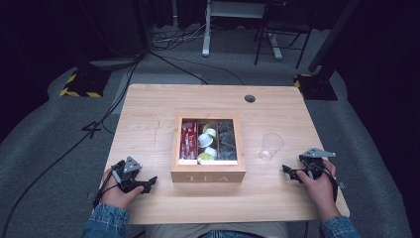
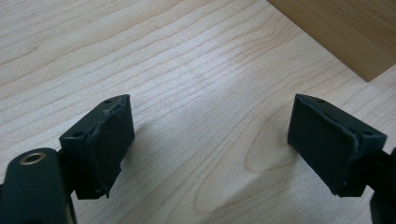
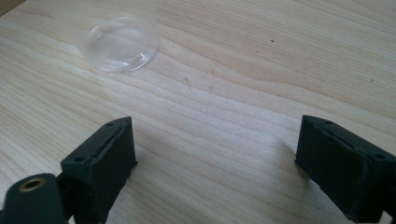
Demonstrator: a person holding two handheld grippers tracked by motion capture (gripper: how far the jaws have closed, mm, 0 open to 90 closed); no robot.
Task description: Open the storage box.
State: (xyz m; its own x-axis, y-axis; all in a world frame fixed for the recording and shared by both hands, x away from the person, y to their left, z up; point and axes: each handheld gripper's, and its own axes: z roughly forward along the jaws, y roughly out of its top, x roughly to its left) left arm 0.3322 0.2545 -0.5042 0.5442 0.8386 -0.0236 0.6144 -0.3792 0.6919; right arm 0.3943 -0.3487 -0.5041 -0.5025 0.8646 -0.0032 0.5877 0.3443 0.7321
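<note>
Right claw (image 3: 215, 158) near clear cup (image 3: 122, 44)

Lab or recording studio setup: light wood table (image 1: 148, 109) on grey carpet (image 1: 44, 148), black curtains behind the table, cables (image 1: 168, 42) trailing across the floor beyond it, hazard-striped stand bases (image 1: 79, 84) at its far corners, desk legs (image 1: 205, 34) further back.
</note>
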